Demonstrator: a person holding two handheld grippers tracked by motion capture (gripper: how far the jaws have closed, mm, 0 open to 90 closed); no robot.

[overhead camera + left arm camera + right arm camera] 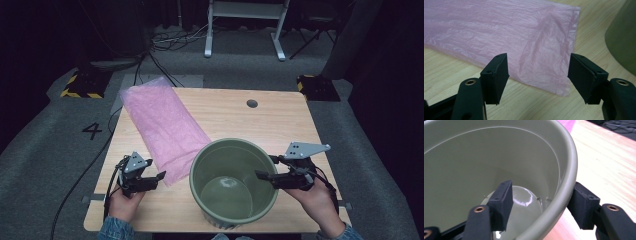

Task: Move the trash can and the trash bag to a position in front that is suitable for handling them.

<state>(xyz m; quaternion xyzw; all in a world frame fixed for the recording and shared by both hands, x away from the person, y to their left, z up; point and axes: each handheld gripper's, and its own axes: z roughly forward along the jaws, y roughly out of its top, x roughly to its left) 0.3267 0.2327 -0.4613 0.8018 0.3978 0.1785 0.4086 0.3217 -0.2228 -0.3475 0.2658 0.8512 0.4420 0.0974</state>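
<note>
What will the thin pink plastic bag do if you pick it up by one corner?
The thin pink plastic bag would probably flop and hang limp, since it lies flat and crinkled on the wooden table. It looks very light, so a push might just slide or bunch it. Its smooth film could slip from the left gripper.

A light wooden table point(280, 125) is standing on a grey carpeted floor point(45, 165), its grain running across the top and a small round grommet hole point(252, 103) sitting near its far edge. A flat pink plastic bag point(162, 125) is lying slantwise on the left half, its far end hanging over the far left corner. A green bucket point(232, 212) is standing upright at the near edge, just beside the bag's near end.
</note>
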